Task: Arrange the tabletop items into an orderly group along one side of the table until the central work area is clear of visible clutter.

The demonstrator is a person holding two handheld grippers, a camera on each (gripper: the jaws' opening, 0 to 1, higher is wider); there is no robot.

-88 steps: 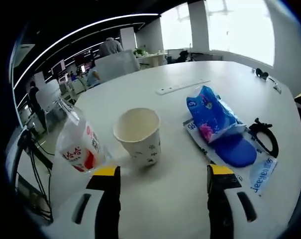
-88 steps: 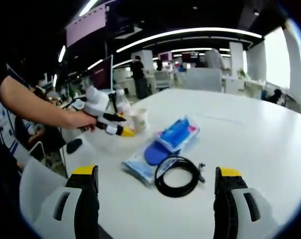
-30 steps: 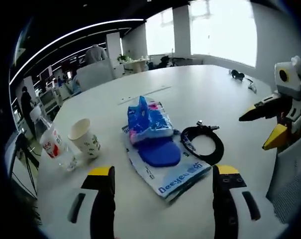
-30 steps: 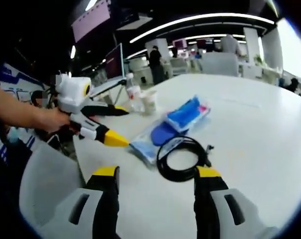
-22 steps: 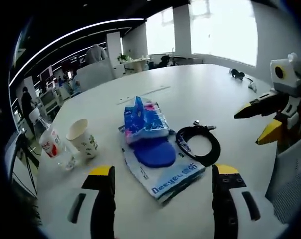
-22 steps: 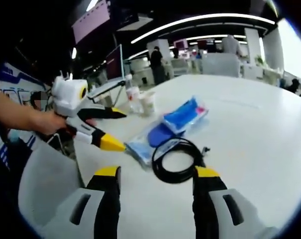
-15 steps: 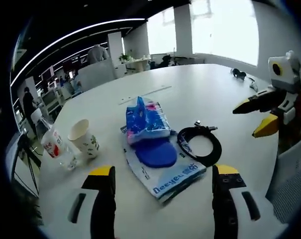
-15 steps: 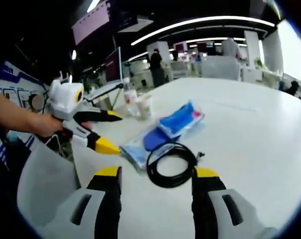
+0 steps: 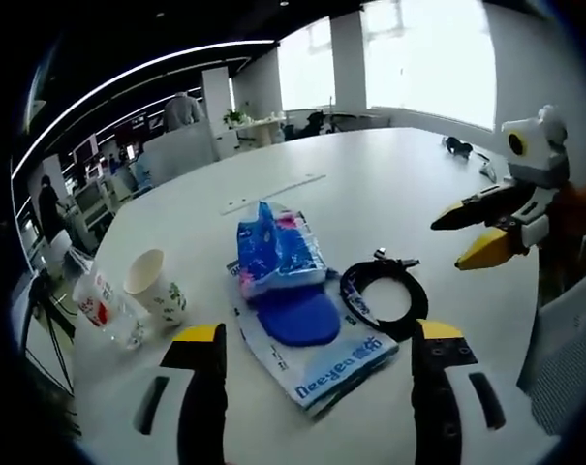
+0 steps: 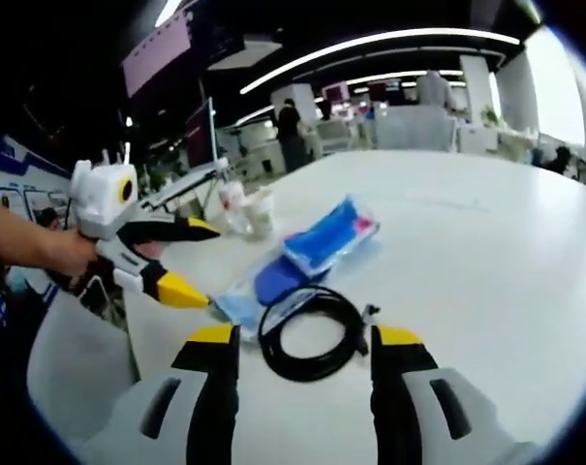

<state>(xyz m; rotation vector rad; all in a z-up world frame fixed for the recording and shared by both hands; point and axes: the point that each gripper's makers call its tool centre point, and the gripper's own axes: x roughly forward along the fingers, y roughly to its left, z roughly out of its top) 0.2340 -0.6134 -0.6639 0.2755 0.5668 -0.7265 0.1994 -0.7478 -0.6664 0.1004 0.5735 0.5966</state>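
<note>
Lying in a loose cluster on the white worktop (image 9: 389, 184) are the items: a coiled black cable (image 9: 384, 298), a flat blue-and-white packet (image 9: 317, 354) printed with lettering, and a crumpled blue tissue pack (image 9: 276, 248) resting on the packet's far end; a dark blue oval shows on the packet just below the tissue pack; in the left gripper view the cable lies just right of the packet, touching or overlapping its edge; well to the left, near the worktop edge, stand a paper cup (image 9: 157, 287) with a small printed pattern and, just beside it, a clear bottle with a red label (image 9: 101, 304); a long white strip (image 9: 273, 193) lies farther back on the worktop, and a small dark object (image 9: 457, 146) sits near the far right edge.

The left gripper (image 9: 314, 341) hangs above the near edge with its yellow-tipped jaws spread wide, grasping nothing, the packet lying between them in that view; the right gripper (image 10: 305, 343) hovers low over the cable with its jaws parted and nothing between them, the coil framed by the tips; in the right gripper view a hand (image 10: 62, 254) holds the left gripper at the left side, its tips near the packet's corner.

Behind the worktop, an open office with ceiling light strips, bright windows and distant people.
</note>
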